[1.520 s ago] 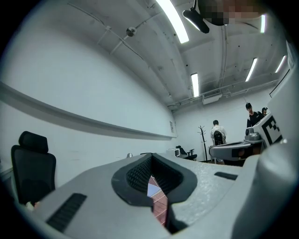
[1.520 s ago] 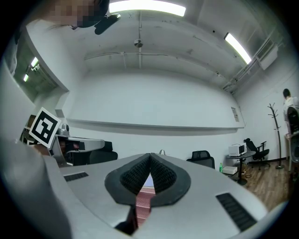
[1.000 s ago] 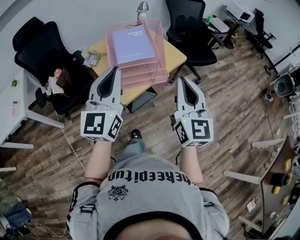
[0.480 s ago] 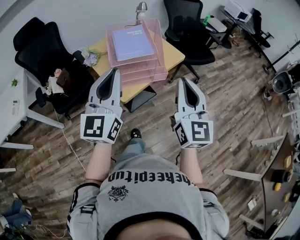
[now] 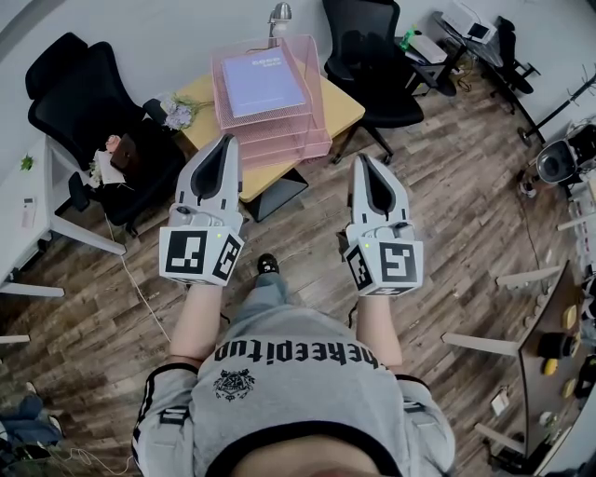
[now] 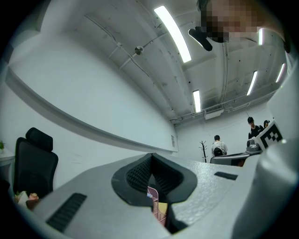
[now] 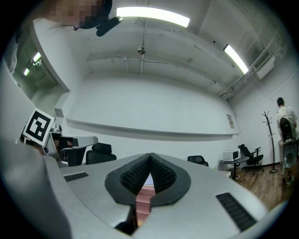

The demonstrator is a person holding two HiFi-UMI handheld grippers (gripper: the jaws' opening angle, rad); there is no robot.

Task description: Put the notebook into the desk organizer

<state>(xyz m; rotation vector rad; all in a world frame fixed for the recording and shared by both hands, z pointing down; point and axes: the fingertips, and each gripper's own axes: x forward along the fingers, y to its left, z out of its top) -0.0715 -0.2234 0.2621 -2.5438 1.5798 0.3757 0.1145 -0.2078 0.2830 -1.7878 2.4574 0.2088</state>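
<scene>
Nearest is the person's grey sweatshirt (image 5: 298, 373), with both forearms stretched forward over the wooden floor (image 5: 447, 205). Each hand carries a gripper whose marker cube (image 5: 200, 253) faces up toward the head. The left gripper (image 5: 226, 142) has its jaws pressed together at the tips, with nothing between the ribbed pads. Its own view shows only a sliver of pink mesh far behind them. The right gripper (image 5: 362, 161) is the same, tips together and empty. Both point forward and slightly upward, level with each other and well apart. They hang short of the small yellow-topped desk (image 5: 346, 108) and touch nothing on it. On that desk stands the pink wire desk organizer (image 5: 312, 142), a stack of three trays. The lavender notebook (image 5: 264, 86) lies flat in its top tray, inside the rim as far as the head view shows. A bunch of flowers (image 5: 179, 114) sits at the desk's left corner and a desk lamp (image 5: 282, 16) stands behind the organizer. Black office chairs stand to the left (image 5: 84, 102) and far right (image 5: 372, 56). Judging from this, the placing step is done and the task looks finished, with both grippers empty and clear. The next move seems to call for little beyond keeping the grippers off the organizer. At most it might need a nudge, if the notebook proves to overhang an edge that cannot be seen from here.
</scene>
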